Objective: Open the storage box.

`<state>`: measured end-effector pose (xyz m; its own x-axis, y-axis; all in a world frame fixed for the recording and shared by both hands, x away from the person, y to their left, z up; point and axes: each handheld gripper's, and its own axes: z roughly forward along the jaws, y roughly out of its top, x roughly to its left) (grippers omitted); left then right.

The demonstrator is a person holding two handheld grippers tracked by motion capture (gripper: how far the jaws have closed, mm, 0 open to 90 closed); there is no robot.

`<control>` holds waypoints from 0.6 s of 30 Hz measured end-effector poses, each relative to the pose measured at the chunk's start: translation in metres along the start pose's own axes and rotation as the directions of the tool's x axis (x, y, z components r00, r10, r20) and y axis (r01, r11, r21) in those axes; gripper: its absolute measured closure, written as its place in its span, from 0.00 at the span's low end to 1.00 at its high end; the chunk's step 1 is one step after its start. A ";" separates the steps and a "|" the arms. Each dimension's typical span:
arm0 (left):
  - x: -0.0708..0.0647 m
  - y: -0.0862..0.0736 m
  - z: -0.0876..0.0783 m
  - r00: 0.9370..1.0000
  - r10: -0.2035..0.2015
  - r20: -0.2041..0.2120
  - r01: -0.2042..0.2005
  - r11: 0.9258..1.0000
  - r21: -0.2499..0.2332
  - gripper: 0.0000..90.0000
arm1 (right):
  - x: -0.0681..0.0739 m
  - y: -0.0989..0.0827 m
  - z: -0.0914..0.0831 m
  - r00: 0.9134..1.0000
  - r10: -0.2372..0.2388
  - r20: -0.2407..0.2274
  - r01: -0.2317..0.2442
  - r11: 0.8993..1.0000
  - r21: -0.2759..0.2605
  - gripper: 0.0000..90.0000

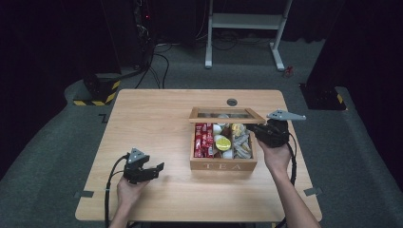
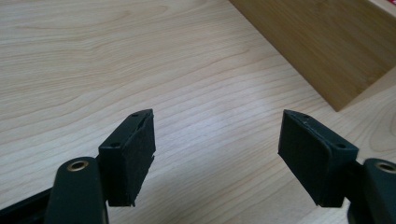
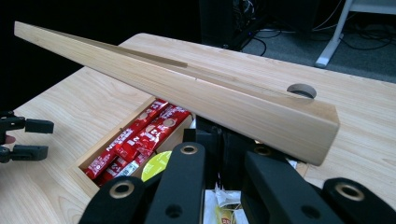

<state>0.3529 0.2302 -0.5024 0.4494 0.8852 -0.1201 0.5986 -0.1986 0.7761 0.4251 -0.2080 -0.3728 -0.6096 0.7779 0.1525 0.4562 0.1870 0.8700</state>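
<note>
Resting on the table (image 1: 142,102), left tongs (image 1: 151,171) wide, empty — right tongs (image 1: 260,131) narrow under the tea box (image 1: 223,165) lid (image 1: 226,114).

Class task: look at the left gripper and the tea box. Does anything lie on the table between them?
Nothing visible does. The left gripper hangs open over bare table, and the tea box stands just beyond it, with only wood between.

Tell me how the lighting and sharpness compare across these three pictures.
High view: the table is brightly lit against a dark room, and slightly soft. Left gripper view: a pale sheen on the wood between the fingers, which look crisp. Right gripper view: the lid is sharp, the background dim.
</note>
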 end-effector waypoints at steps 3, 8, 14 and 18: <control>-0.003 0.004 0.002 1.000 0.002 0.001 -0.002 1.000 0.012 0.31 | 0.000 0.000 0.000 1.000 0.006 0.000 -0.006 1.000 0.001 0.98; -0.011 0.010 0.005 0.999 0.036 -0.015 -0.035 0.998 0.046 0.32 | 0.000 0.003 0.000 1.000 0.001 0.000 -0.001 1.000 -0.002 0.98; -0.015 0.014 0.006 0.999 0.043 0.005 -0.043 0.999 0.023 0.29 | -0.001 0.004 0.000 1.000 0.002 0.000 -0.002 1.000 -0.003 0.98; -0.021 0.017 0.009 0.999 0.041 0.034 -0.041 0.999 0.008 0.30 | -0.001 0.004 0.000 1.000 0.002 -0.003 -0.002 1.000 -0.003 0.98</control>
<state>0.3593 0.2046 -0.4920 0.4959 0.8614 -0.1098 0.5852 -0.2381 0.7752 0.4277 -0.2077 -0.3696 -0.6102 0.7768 0.1556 0.4557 0.1834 0.8710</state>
